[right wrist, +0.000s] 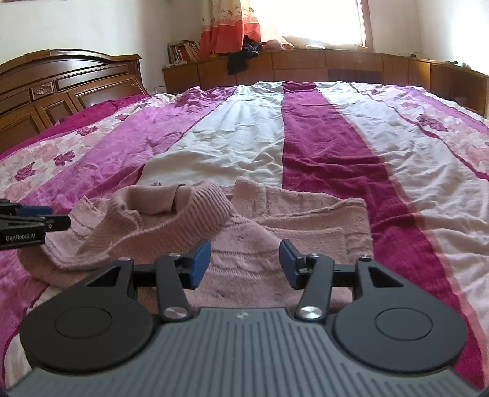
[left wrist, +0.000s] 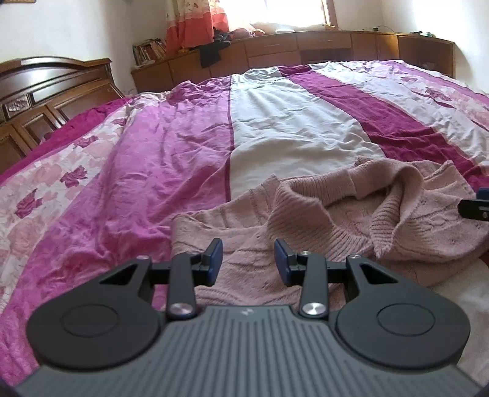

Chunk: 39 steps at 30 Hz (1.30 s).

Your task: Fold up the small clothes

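Sweater (left wrist: 321,220) pale pink knit w/ ribbed collar. Bedspread (right wrist: 305,137) magenta, white & dark-plum stripes, rose print. Headboard (right wrist: 61,88) dark brown. Curtain (right wrist: 229,27) cream/orange.

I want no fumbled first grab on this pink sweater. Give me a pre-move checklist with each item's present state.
1. Left gripper open: ok, jaws apart, nothing between them.
2. Right gripper open: ok, empty.
3. Pink knit sweater in front of both grippers: ok, it lies on the striped bedspread.
4. Sweater laid flat: not ok, the ribbed turtleneck collar stands up, bunched and folded over.
5. Sleeves located: cannot tell, the near part is hidden under the grippers.
6. Bedspread beyond the sweater free of other items: ok.
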Each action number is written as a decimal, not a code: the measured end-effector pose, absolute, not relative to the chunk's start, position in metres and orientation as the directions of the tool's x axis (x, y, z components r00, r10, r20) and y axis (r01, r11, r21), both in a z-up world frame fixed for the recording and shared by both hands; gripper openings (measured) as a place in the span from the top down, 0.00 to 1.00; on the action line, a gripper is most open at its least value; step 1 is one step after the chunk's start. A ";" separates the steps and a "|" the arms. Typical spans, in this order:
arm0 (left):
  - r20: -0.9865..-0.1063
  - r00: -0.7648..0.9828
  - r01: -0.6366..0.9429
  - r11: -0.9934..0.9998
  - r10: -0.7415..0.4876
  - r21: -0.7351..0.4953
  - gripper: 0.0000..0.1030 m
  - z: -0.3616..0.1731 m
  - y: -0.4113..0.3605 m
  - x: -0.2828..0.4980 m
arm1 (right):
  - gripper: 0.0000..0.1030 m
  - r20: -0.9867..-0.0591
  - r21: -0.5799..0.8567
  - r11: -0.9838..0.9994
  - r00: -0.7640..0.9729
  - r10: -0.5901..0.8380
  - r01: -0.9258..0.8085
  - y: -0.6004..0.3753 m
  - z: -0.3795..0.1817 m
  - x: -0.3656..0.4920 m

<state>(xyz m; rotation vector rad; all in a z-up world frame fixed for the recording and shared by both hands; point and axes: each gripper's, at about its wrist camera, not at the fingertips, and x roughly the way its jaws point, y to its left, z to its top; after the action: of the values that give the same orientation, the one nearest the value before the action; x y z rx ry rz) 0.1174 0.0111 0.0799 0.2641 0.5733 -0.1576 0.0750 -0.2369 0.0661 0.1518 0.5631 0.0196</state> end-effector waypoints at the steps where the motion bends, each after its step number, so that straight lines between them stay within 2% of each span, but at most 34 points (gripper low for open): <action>1: -0.552 0.830 0.222 0.952 -0.072 0.209 0.62 0.081 0.012 0.115 | 0.44 -0.530 0.144 0.989 0.846 0.057 0.023 -0.237 0.067 0.071; 19: -0.593 0.799 0.288 0.931 -0.103 0.226 0.62 0.071 0.021 0.103 | 0.44 -0.561 0.125 0.991 0.819 0.118 -0.057 -0.226 0.056 0.055; 24: -0.601 0.788 0.331 0.915 -0.135 0.230 0.54 0.067 0.014 0.104 | 0.44 -0.564 0.105 0.989 0.813 0.146 -0.105 -0.216 0.053 0.065; 32: -0.613 0.760 0.438 0.867 -0.217 0.236 0.53 0.055 -0.007 0.101 | 0.43 -0.558 0.050 0.966 0.794 0.239 -0.256 -0.184 0.051 0.076; 39: -0.624 0.747 0.498 0.815 -0.229 0.297 0.51 0.034 -0.026 0.105 | 0.45 -0.567 -0.004 0.958 0.790 0.235 -0.288 -0.168 0.038 0.086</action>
<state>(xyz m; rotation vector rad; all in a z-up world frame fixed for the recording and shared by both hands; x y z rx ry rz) 0.1052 -0.0259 0.0337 0.4726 0.6064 -0.4139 0.0856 -0.1677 0.0385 -0.0920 0.5975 0.2815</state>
